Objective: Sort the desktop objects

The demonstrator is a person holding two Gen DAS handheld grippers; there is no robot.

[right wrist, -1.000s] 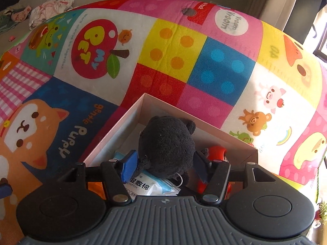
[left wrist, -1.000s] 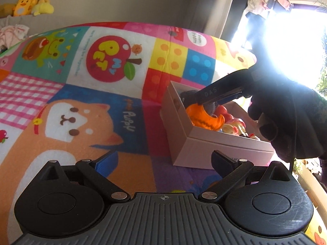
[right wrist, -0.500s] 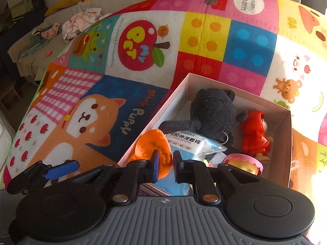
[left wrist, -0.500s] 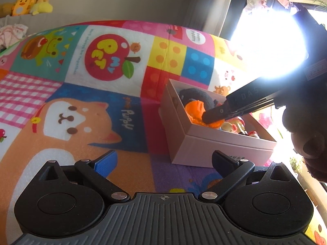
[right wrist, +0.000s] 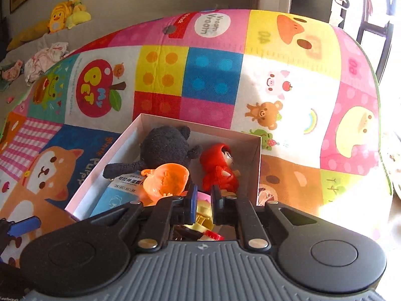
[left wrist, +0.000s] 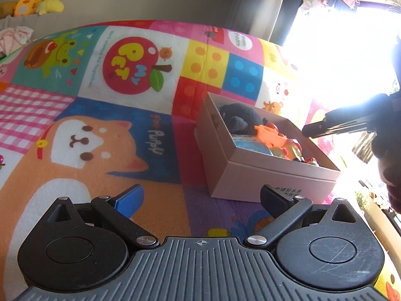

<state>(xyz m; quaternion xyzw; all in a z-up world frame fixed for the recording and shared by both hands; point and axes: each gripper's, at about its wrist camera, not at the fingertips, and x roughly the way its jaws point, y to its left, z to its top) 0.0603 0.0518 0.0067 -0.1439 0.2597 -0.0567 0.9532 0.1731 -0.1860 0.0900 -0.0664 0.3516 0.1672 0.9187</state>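
An open pink cardboard box (left wrist: 263, 175) (right wrist: 258, 158) sits on the colourful play mat. Inside lie a black plush (right wrist: 165, 148) (left wrist: 238, 115), an orange plastic toy (right wrist: 165, 180) (left wrist: 269, 134), a red hooded figurine (right wrist: 219, 165) and a blue wipes pack (right wrist: 117, 195). My right gripper (right wrist: 203, 195) hovers over the box's near end; its jaws are opening from a narrow gap with nothing between them. In the left wrist view the right gripper (left wrist: 315, 129) shows beside the box's right edge. My left gripper (left wrist: 201, 195) stands open and holds nothing, in front of the box.
The play mat (left wrist: 112, 138) spreads wide to the left of the box. Yellow plush toys (right wrist: 65, 17) and crumpled clothes (right wrist: 45, 60) lie on a grey sofa at the back left. A bright window (left wrist: 351, 50) glares at the right.
My right gripper let go of the black plush, which now lies in the box, closed its jaws and drew back toward the box's near right side. The left gripper stayed still.
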